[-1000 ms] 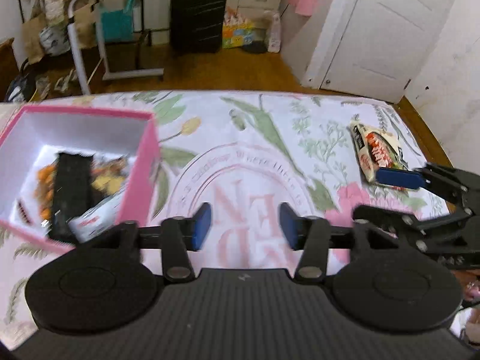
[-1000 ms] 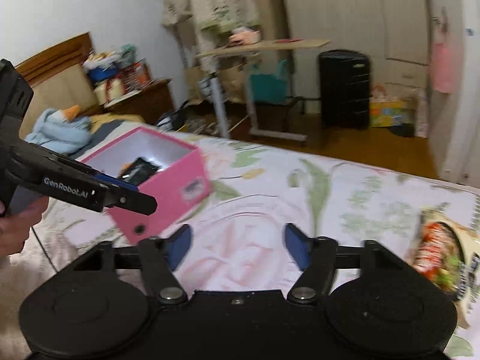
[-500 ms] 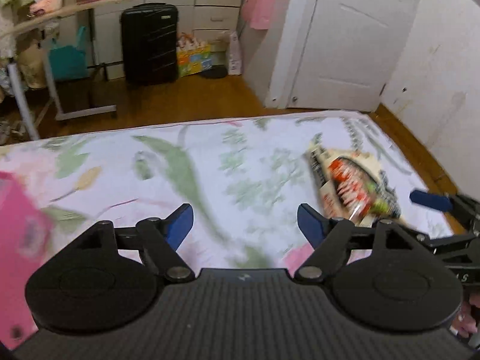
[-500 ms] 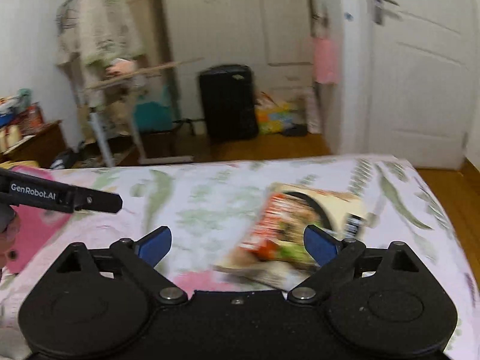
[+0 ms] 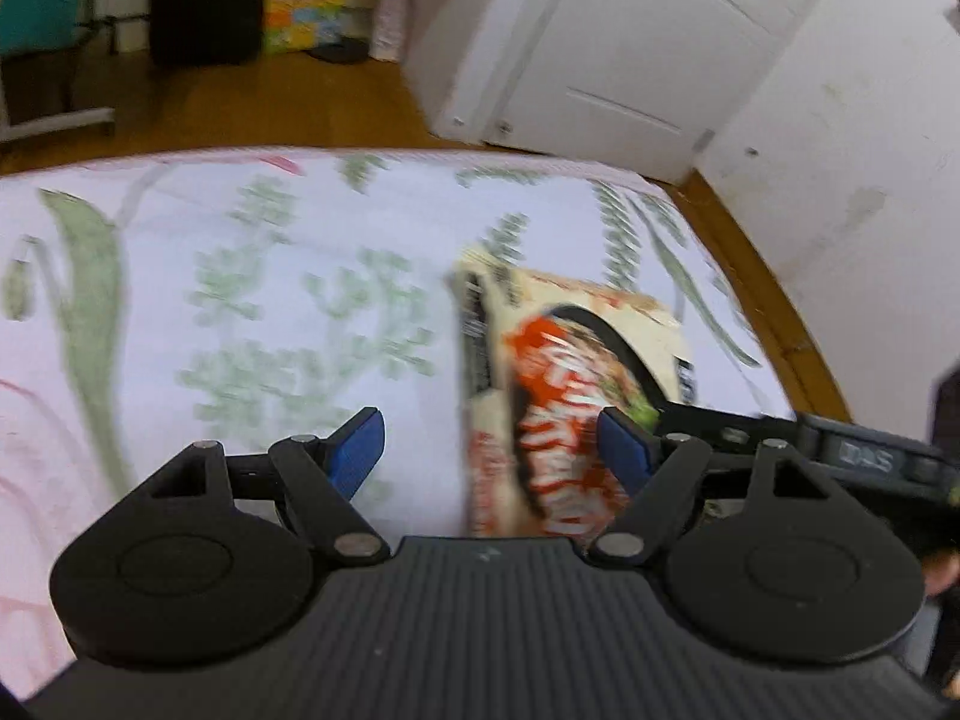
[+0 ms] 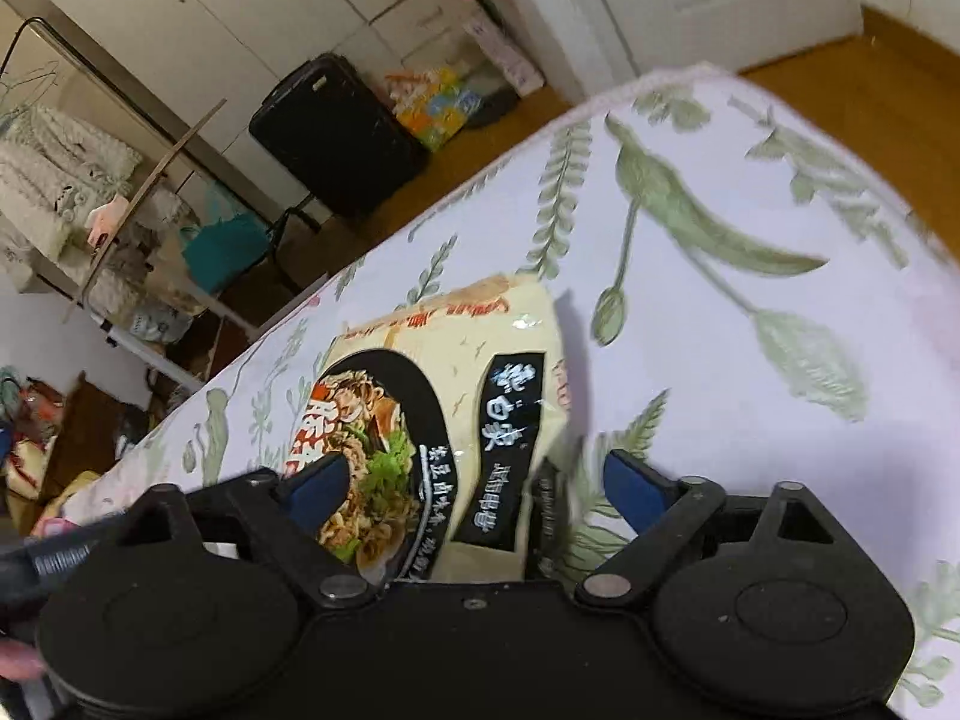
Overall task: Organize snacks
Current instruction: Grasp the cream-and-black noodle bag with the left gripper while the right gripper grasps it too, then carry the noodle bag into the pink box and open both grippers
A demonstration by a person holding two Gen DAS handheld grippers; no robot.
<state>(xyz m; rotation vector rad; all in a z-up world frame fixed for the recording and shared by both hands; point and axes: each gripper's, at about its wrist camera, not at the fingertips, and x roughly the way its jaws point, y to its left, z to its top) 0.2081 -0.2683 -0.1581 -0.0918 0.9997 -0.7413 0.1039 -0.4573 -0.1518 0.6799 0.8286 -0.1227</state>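
The right hand-held gripper (image 6: pixel 471 489) is wide open and holds nothing. It is tilted, and the packet (image 6: pixel 444 420) lies between its two fingers, so I judge that it is placed this way to close on the packet across its width. The left pad (image 6: pixel 315 483) is over the printed bowl of noodles, and the right pad (image 6: pixel 630 486) is just beside the packet's edge, over the sheet. I cannot tell if a pad touches the packet already.

The left hand-held gripper (image 5: pixel 492 450) is also wide open and empty. In its view the packet (image 5: pixel 552 396) is at about 1 o'clock from the gap, and its near end reaches in between the fingers, closer to the right pad (image 5: pixel 624 450) than to the left pad (image 5: pixel 357 450). This picture is blurred, so the contact is not clear. At 3 o'clock a part of the other tool shows behind the right finger.

The packet lies flat on the bed (image 5: pixel 240 276), on a sheet with green leaves and pink print, near the bed's far corner at the side of the door (image 5: pixel 630 42). I think it lies there loose because it is not yet sorted. No box for snacks shows in these two views. Beyond the bed there is a wooden floor, with a black suitcase (image 6: pixel 336 132) at 11 o'clock in the right view.
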